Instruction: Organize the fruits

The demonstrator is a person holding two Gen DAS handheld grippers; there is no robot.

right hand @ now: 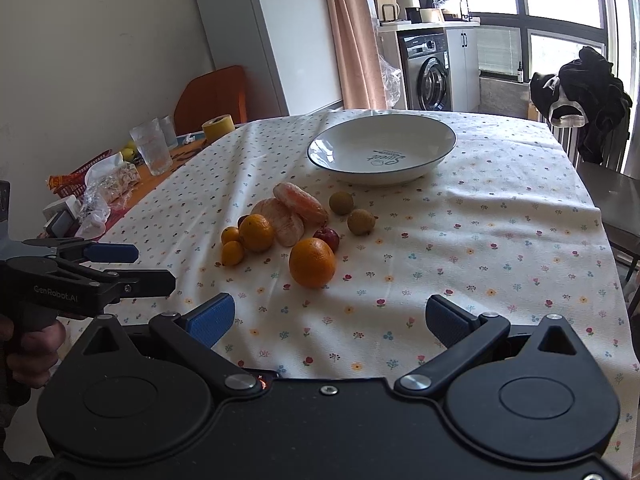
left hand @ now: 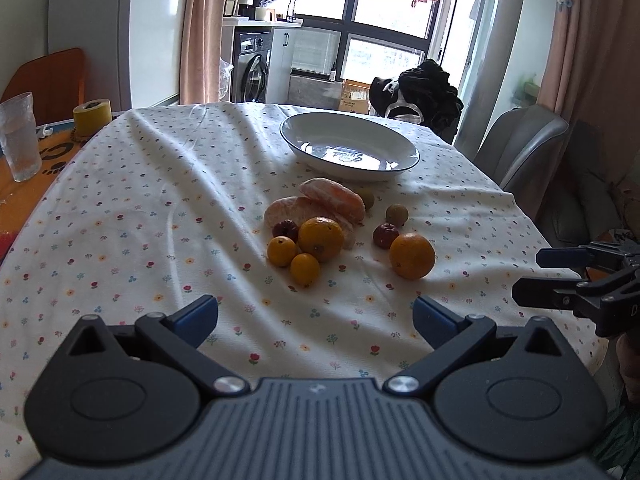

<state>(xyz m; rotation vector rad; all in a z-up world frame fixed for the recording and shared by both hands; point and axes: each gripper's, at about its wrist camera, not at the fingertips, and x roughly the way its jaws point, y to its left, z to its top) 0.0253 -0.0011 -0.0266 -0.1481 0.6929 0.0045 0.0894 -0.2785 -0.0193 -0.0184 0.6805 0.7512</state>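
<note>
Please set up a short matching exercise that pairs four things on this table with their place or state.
1. bowl
2. large orange
3. tape roll
4. left gripper

A. open, holding nothing
B. empty, beyond the fruit
C. nearest fruit to the right gripper
D. off the floral cloth, near the glasses

Pairs: 1-B, 2-C, 3-D, 4-A

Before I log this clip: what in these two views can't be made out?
- Small dark red fruit: right wrist view, mostly hidden behind an orange.
- Plate lettering: left wrist view, glare blurs it.
- Clutter by the glass: right wrist view, too small to identify.
- Right tool: left wrist view, cut off by the edge.
</note>
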